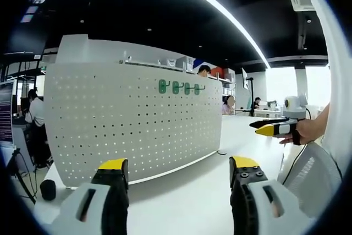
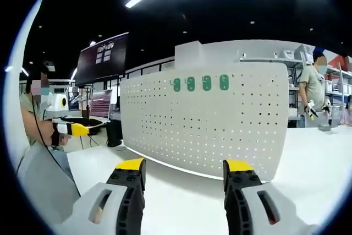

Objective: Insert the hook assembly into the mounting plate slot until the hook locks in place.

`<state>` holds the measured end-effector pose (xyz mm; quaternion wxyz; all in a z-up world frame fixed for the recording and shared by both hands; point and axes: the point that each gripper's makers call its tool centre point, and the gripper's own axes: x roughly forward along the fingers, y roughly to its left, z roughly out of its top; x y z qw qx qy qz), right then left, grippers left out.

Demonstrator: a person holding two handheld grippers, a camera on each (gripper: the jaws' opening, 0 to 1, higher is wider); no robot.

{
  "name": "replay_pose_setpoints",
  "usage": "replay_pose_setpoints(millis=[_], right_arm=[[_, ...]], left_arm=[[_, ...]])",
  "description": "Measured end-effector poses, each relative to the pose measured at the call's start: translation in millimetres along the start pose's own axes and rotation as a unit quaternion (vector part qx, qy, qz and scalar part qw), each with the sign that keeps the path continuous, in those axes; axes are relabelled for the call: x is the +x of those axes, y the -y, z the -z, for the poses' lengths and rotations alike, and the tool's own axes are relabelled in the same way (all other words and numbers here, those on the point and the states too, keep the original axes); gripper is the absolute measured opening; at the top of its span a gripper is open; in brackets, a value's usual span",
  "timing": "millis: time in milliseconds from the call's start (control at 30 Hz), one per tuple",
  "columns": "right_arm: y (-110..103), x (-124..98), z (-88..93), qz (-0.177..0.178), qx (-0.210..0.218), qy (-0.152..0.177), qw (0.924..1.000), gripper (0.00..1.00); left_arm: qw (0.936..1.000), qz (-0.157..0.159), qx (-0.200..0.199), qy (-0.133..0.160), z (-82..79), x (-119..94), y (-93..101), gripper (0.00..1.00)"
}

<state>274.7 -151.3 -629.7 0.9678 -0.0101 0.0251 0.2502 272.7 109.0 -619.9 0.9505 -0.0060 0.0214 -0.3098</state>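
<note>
A white pegboard point(image 1: 132, 125) stands on the white table point(image 1: 192, 196) — four green hooks point(image 1: 179, 87) at its 12 o'clock. Left gripper point(image 1: 179, 174) and right gripper point(image 2: 184, 177) — jaws apart, empty. Ceiling light strip point(image 1: 220, 9) overhead.

The left gripper point(image 1: 179, 182) and the right gripper point(image 2: 184, 188) look alike: pale grey moulded bodies with slotted openings, black jaws capped with yellow tips, and small round screws on the black parts. Across each view the other gripper shows yellow-and-black jaws in a hand point(image 1: 308, 130) that seems to wear a dark wrist strap.
</note>
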Motion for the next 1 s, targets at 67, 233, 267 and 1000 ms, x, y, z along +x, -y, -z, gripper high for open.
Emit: replay_pose_setpoints(millis=[67, 233, 267, 1000], right_arm=[[-0.8, -0.4, -1.7, 0.000, 0.001, 0.002, 1.0000, 0.55], [-0.3, -0.6, -1.2, 0.001, 0.002, 0.003, 1.0000, 0.56], [-0.9, -0.6, -1.6, 0.000, 0.002, 0.005, 1.0000, 0.56], [0.8, -0.4, 3.7, 0.002, 0.005, -0.005, 1.0000, 0.54]], left_arm=[[1.0000, 0.000, 0.000, -0.001, 0.5, -0.1, -0.3, 0.77], [1.0000, -0.001, -0.002, -0.001, 2.1, 0.0, -2.5, 0.77], [1.0000, -0.001, -0.003, -0.001, 2.0, 0.0, -2.3, 0.77], [1.0000, -0.002, -0.007, 0.001, 4.4, 0.5, -3.9, 0.77]])
